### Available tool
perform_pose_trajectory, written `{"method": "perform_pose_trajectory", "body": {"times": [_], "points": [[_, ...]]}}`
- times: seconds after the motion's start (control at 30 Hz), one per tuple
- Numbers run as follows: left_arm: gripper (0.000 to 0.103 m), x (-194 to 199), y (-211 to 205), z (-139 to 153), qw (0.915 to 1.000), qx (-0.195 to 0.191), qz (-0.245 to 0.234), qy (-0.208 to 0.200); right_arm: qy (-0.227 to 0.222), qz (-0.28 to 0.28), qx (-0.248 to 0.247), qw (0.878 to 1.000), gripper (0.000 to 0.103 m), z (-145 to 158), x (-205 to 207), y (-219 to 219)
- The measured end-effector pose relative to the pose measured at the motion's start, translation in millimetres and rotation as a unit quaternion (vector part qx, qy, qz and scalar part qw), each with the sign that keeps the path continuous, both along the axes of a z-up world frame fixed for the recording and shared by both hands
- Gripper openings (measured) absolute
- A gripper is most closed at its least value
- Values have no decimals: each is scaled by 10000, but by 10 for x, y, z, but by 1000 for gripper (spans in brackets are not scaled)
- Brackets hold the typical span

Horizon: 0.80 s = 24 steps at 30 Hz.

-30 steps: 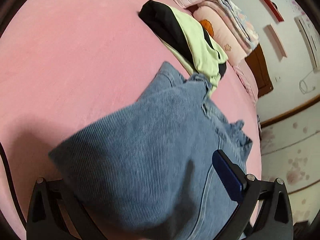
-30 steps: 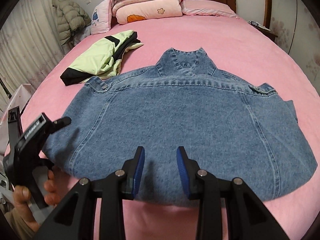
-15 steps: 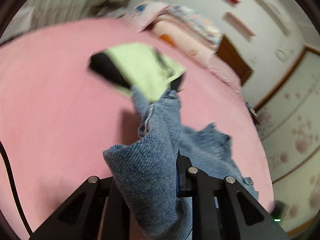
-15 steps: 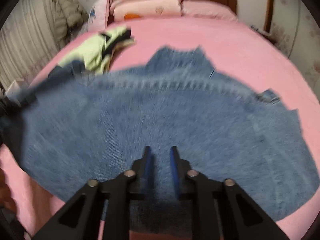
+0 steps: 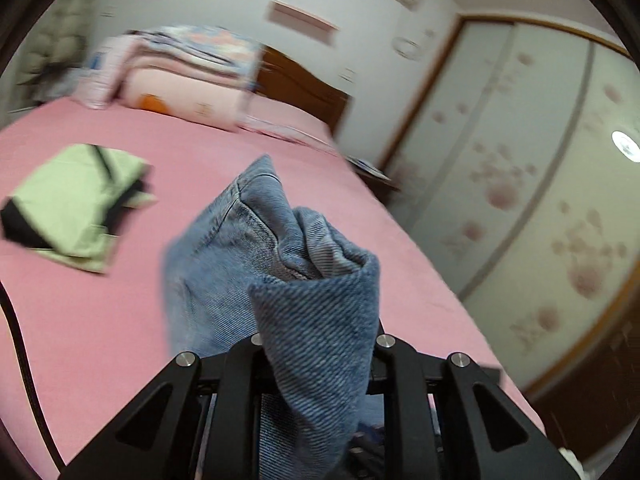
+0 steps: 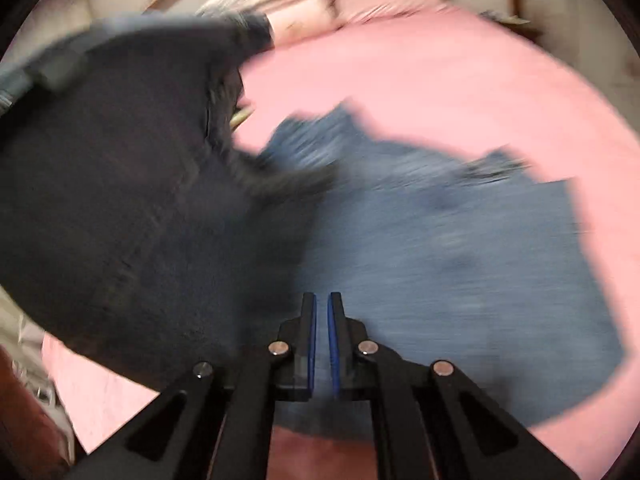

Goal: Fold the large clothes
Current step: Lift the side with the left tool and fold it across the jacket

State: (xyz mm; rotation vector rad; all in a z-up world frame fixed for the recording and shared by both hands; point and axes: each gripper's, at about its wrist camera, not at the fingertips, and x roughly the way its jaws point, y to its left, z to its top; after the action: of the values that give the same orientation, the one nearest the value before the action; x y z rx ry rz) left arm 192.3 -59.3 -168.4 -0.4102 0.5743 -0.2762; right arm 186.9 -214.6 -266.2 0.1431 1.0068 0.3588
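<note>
- Near the left edge of the pink bed I see a folded green and black top. It is well apart from my work.
- My left gripper is clamped on 1 side of the blue denim jacket. That side is lifted up off the bed and hangs in a bunch.
- The rest of the jacket lies flat near the front edge of the bed. The picture is blurry, so I cannot see the seams well.
- My right gripper hangs over the flat part. Its jaws have just been closing and are almost together. I see no cloth between them.
- I think the jacket is thick, heavy and soft. It bends in big folds and will drag.
- I would grab it at a hem or a seam, where the cloth is thick and will not slip.
- I would take 1 more hold with the right gripper before laying the side over.
</note>
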Motion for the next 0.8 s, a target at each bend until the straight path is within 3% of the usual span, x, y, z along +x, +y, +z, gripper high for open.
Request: {"method": "perform_pose_trajectory", "body": {"times": [0.13, 0.2, 0.3, 0.37, 0.47, 0.67, 0.77, 0.8], "points": [[16, 189, -798, -358, 9970, 127, -737, 218, -184, -857, -523, 9948, 5, 163, -184, -803], [16, 259, -1135, -657, 9933, 349, -991, 472, -45, -1228, -718, 9898, 5, 96, -289, -1157], [16, 348, -1515, -1171, 9829, 451, -1345, 1173, 221, -1630, -808, 9831, 6, -34, -430, -1495], [16, 312, -1659, -1292, 9791, 690, -1479, 1215, 299, -1797, -824, 9798, 6, -84, -503, -1603], [16, 284, -1688, -1253, 9789, 693, -1509, 1192, 392, -1954, -695, 9775, 6, -143, -579, -1692], [16, 316, -1616, -785, 9872, 328, -1465, 542, 64, -1982, -553, 9786, 6, -24, -604, -1719], [16, 326, -1783, -1027, 9823, 506, -1635, 762, 56, -2031, -596, 9773, 6, -18, -498, -1738], [17, 333, -1859, -1224, 9777, 688, -1712, 1003, 90, -2057, -632, 9765, 6, -38, -478, -1750]]}}
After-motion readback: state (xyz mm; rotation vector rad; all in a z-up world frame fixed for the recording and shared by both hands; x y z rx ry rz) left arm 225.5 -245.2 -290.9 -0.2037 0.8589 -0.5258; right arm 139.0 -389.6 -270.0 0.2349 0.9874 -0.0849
